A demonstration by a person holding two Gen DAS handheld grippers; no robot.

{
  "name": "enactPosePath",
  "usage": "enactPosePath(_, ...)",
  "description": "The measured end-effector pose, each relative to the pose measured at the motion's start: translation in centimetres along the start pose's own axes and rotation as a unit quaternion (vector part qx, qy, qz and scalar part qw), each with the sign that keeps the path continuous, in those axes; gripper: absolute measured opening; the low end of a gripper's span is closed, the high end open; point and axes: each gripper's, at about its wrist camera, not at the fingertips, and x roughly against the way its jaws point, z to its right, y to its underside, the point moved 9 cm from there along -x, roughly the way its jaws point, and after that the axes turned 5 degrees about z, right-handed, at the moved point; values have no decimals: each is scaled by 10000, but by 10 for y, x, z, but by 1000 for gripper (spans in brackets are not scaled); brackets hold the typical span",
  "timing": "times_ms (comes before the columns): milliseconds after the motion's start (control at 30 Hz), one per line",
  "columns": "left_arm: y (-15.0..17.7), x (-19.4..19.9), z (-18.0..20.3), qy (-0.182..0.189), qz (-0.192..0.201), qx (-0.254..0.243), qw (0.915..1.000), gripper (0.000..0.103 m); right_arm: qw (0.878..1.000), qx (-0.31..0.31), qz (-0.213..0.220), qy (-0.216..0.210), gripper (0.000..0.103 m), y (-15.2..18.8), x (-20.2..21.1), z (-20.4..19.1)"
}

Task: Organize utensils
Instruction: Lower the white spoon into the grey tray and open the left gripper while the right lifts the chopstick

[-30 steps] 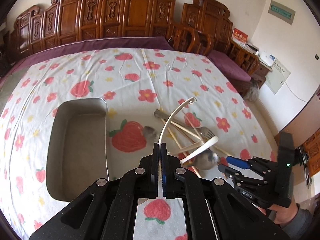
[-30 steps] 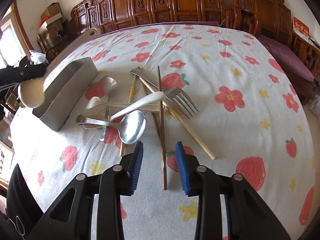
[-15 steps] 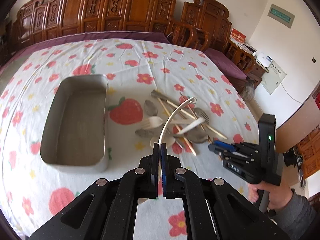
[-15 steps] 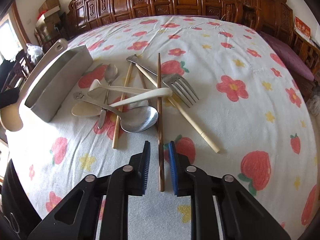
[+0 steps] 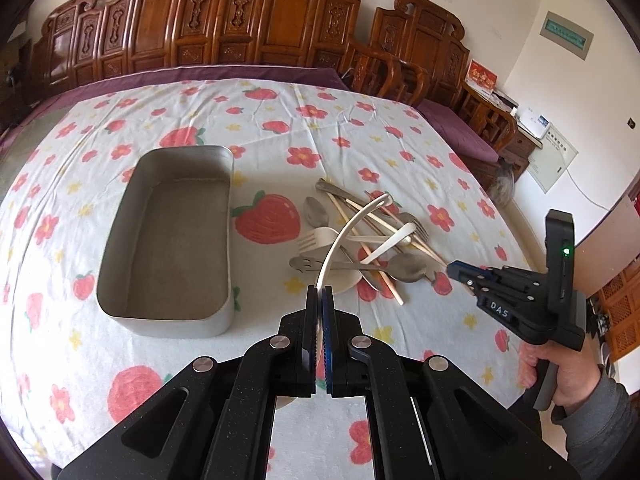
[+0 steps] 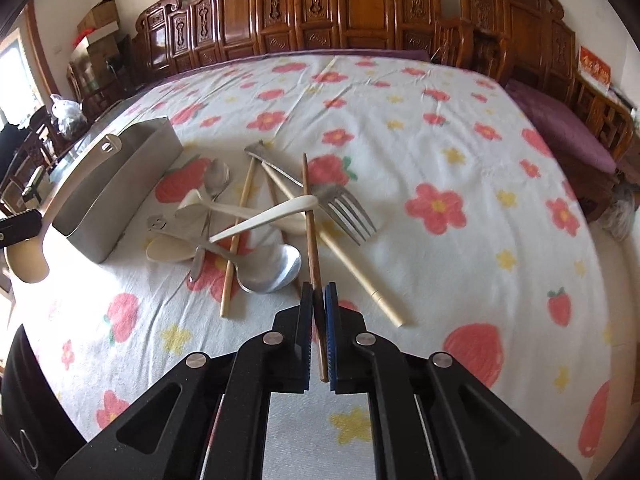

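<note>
In the left wrist view, the left gripper (image 5: 319, 292) is pinching a cream plastic spoon (image 5: 348, 232), its jaws pressed together on the bowl end while the curved handle is arching up over the pile of utensils (image 5: 360, 248). A metal tray (image 5: 120, 216) is sitting to the left of that pile on the strawberry-print cloth (image 5: 264, 120). At the right edge, a hand (image 5: 560, 376) is holding the right gripper (image 5: 454, 268), its tips reaching the near side of the pile.

In the right wrist view, the right gripper (image 6: 319, 292) has just been closing, and its jaws are now clamping the near end of a dark wooden chopstick (image 6: 310, 232). The stick is running straight away across a metal fork (image 6: 344, 208) and a white spoon handle (image 6: 264, 220). Only this view is showing that grip clearly, and the tray's outer wall (image 6: 112, 200) at the left. Only the left view is showing the tray's bare inside.
</note>
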Motion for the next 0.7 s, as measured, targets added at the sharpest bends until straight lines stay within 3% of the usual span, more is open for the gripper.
enactPosePath(267, -10, 8, -21, -190, 88, 93, 9997, 1, 9993, -38, 154, 327, 6, -11, 12, 15)
enactPosePath(700, -31, 1, -89, -843, 119, 379, 9957, 1, 9978, 282, 575, -172, 6, -39, 46, -46)
